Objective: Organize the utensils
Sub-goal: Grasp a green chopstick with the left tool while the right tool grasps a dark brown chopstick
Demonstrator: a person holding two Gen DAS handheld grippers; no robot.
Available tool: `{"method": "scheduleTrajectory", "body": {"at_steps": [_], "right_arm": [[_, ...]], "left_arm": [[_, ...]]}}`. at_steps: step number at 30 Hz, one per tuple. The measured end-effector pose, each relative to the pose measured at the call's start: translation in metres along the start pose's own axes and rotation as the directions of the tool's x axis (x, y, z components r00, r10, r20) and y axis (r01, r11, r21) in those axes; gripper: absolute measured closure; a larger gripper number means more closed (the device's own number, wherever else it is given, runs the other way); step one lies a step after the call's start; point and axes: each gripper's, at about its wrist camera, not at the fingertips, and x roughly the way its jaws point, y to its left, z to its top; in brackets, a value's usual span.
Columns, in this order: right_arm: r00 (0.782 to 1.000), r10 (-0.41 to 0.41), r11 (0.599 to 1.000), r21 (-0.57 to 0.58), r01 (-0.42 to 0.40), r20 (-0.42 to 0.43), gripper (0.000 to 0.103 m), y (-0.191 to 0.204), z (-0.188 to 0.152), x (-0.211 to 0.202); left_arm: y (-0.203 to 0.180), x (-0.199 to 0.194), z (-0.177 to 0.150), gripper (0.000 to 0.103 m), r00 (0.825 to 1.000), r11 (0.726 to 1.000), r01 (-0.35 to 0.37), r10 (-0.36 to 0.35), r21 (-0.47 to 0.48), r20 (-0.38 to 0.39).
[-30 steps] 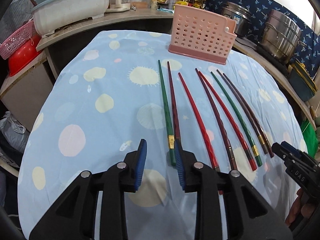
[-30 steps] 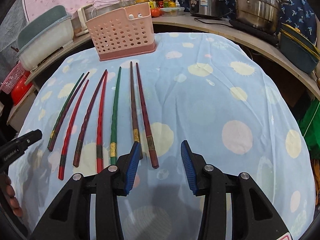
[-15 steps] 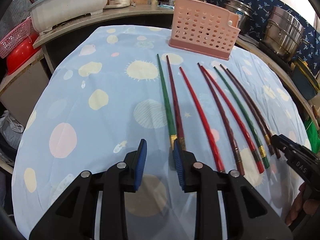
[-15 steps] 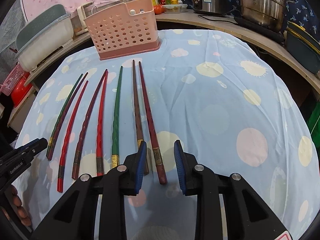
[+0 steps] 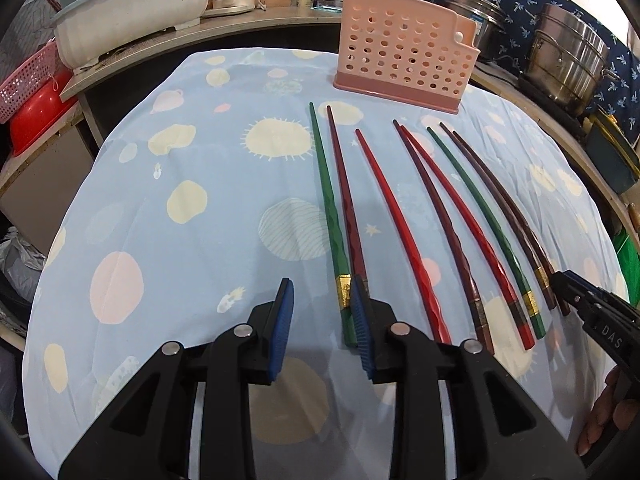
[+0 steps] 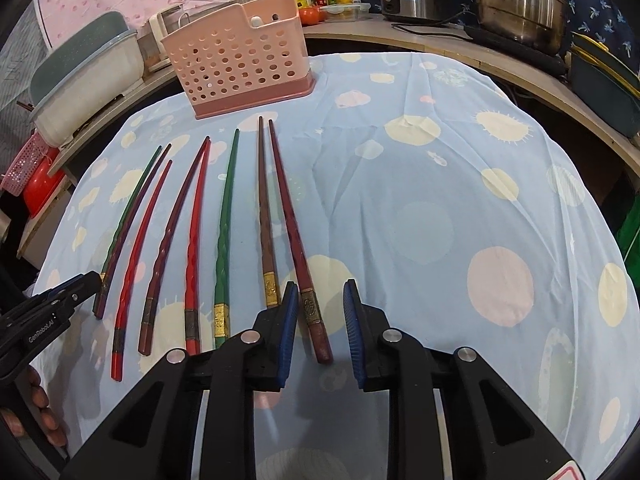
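At the lower centre of the right wrist view, your right gripper [image 6: 320, 320] straddled the dark red gold-banded chopstick [image 6: 298, 248]; its jaws had just been closing, pads not yet touching. You needed to centre it before clamping. Your left gripper [image 5: 322, 326] stood apart, empty.

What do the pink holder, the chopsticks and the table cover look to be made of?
Pink holder: moulded plastic, matte, by its uniform colour and punched round holes.
Chopsticks: probably lacquered wood or resin; glossy red, green and brown shafts with faceted grips and gold bands near the thick ends. The look leaves it open.
Table cover: thin woven fabric, by its creases and printed dots.
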Motion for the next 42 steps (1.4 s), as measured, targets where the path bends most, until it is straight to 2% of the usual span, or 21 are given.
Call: {"method": "scheduleTrajectory", "body": {"at_steps": [7,11,18,22,23,26,30,36,42], "right_arm": [[1.000,-0.001,1.000,-0.022,0.001,0.001,0.082,0.005,-0.003,0.001],[1.000,0.001,1.000,-0.011,-0.001,-0.002,0.092,0.004,-0.005,0.000],[1.000,0.005,1.000,-0.016,-0.005,-0.003,0.093,0.005,-0.008,-0.002],[1.000,0.006,1.000,-0.012,-0.006,-0.003,0.093,0.004,-0.009,-0.002],[1.000,0.006,1.000,-0.012,-0.007,-0.003,0.093,0.004,-0.009,-0.002],[1.000,0.010,1.000,-0.011,-0.010,-0.004,0.093,0.004,-0.009,-0.003],[1.000,0.017,1.000,-0.018,-0.017,-0.003,0.095,0.007,-0.011,-0.006],[0.999,0.033,0.999,-0.018,-0.032,0.034,0.096,0.010,-0.010,-0.025],[0.992,0.050,0.999,-0.015,-0.048,0.119,0.096,0.013,0.007,-0.062]], "left_arm": [[0.004,-0.002,-0.005,0.075,1.000,1.000,0.014,-0.014,-0.003,0.016],[0.007,-0.002,-0.006,0.076,0.999,0.999,0.032,-0.032,-0.018,0.017],[0.000,-0.004,-0.009,0.077,0.999,0.999,0.051,-0.051,-0.001,0.006],[-0.002,-0.002,-0.010,0.078,0.999,0.999,0.032,-0.032,0.011,0.004],[-0.004,-0.002,-0.011,0.079,1.000,1.000,0.025,-0.025,0.016,0.006],[-0.002,-0.002,-0.011,0.095,1.000,1.000,0.025,-0.025,0.012,0.004],[0.004,-0.004,-0.009,0.096,0.999,0.999,0.051,-0.052,-0.008,-0.008],[0.006,-0.030,-0.003,0.096,0.997,0.997,0.072,-0.072,-0.024,0.026],[0.008,-0.068,0.015,0.096,0.991,0.995,0.097,-0.094,-0.023,0.091]]}}
